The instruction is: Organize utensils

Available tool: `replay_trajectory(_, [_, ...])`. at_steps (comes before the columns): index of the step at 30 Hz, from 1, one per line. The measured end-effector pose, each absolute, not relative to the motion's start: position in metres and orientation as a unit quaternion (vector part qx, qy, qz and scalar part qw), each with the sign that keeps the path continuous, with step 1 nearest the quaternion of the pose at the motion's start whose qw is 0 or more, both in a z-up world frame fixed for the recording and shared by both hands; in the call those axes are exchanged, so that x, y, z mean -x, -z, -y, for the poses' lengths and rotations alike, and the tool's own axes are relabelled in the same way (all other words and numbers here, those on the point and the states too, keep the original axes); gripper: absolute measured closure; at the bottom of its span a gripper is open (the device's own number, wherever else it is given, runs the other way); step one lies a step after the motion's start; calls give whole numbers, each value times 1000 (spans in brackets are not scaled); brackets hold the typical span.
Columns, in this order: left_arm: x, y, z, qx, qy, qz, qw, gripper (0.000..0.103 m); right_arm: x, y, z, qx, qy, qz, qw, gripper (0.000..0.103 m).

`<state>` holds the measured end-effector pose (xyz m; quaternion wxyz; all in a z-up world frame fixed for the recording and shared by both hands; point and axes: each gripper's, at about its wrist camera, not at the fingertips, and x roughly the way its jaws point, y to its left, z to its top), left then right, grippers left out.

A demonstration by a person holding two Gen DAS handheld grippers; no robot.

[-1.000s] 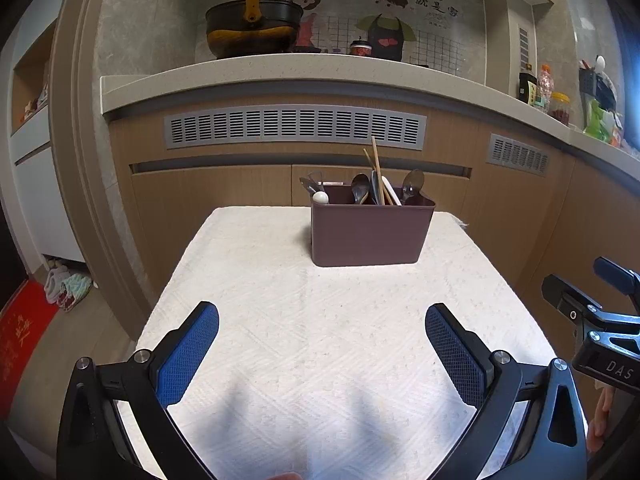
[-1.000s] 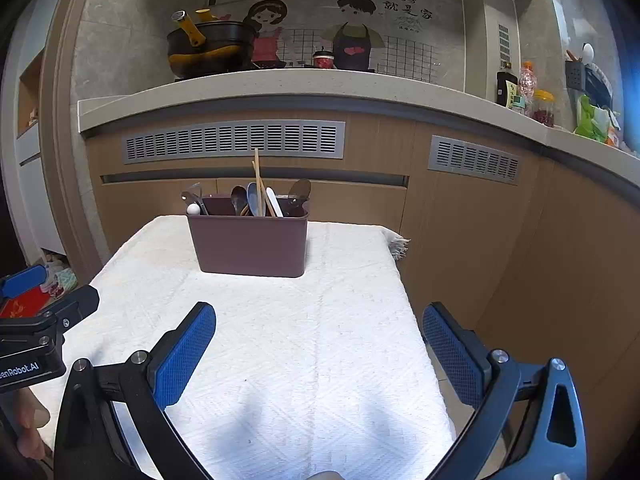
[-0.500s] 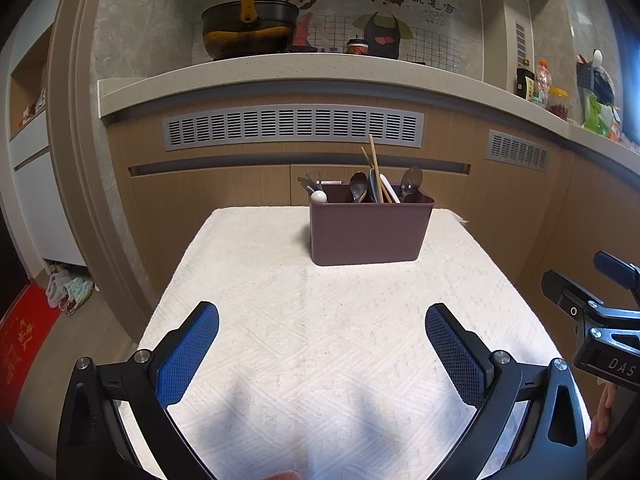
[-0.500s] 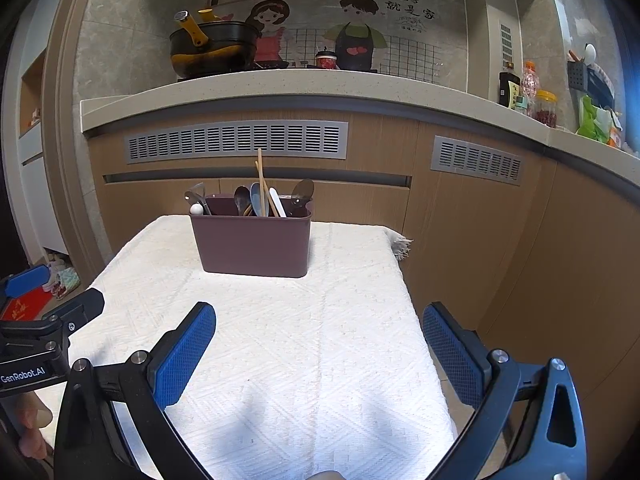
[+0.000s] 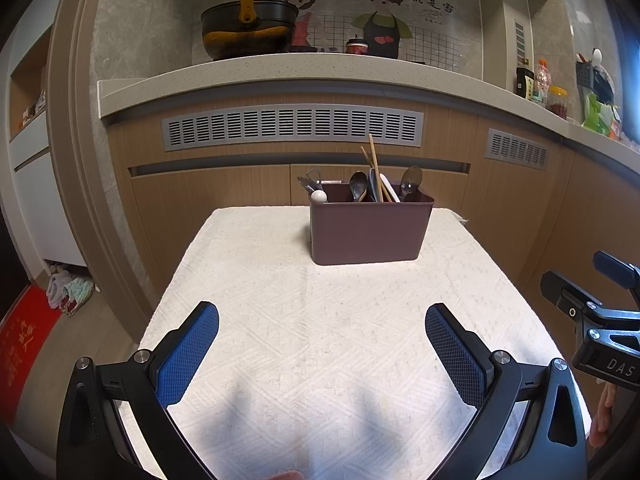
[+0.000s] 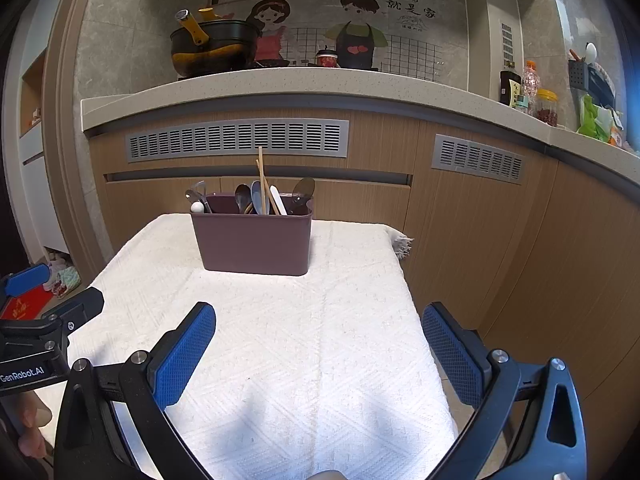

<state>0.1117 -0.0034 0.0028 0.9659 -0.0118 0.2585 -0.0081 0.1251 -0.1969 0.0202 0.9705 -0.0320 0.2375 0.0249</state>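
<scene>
A brown plastic utensil caddy (image 5: 370,232) stands at the far end of the white cloth-covered table (image 5: 280,280); it also shows in the right wrist view (image 6: 254,242). Spoons (image 5: 358,186), wooden chopsticks (image 5: 374,164) and other utensils stand upright in it. My left gripper (image 5: 322,320) is open and empty above the near part of the table. My right gripper (image 6: 318,320) is open and empty, to the right of the left one. Each gripper shows at the edge of the other's view.
Wooden cabinets with vent grilles (image 5: 292,126) stand behind the table under a stone counter (image 5: 280,76) with a black pot (image 5: 248,34). Bottles and jars (image 6: 536,92) sit on the counter at right. A red mat (image 5: 20,340) lies on the floor at left.
Both views have shifted slightly; the caddy sits a touch lower and closer in frame. Both grippers stay open and empty.
</scene>
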Motion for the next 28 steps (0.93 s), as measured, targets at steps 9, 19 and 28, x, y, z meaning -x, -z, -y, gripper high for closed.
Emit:
replay_trajectory(9, [-111, -3, 3, 12, 9, -259, 966, 1, -125, -21, 196, 31, -24, -238, 971, 0])
replay_trajectory(19, [-111, -4, 0, 11, 12, -257, 966, 1, -125, -17, 197, 32, -26, -238, 970, 0])
replay_trajectory(28, [-111, -2, 1, 2, 12, -256, 967, 1, -125, -15, 199, 32, -28, -240, 970, 0])
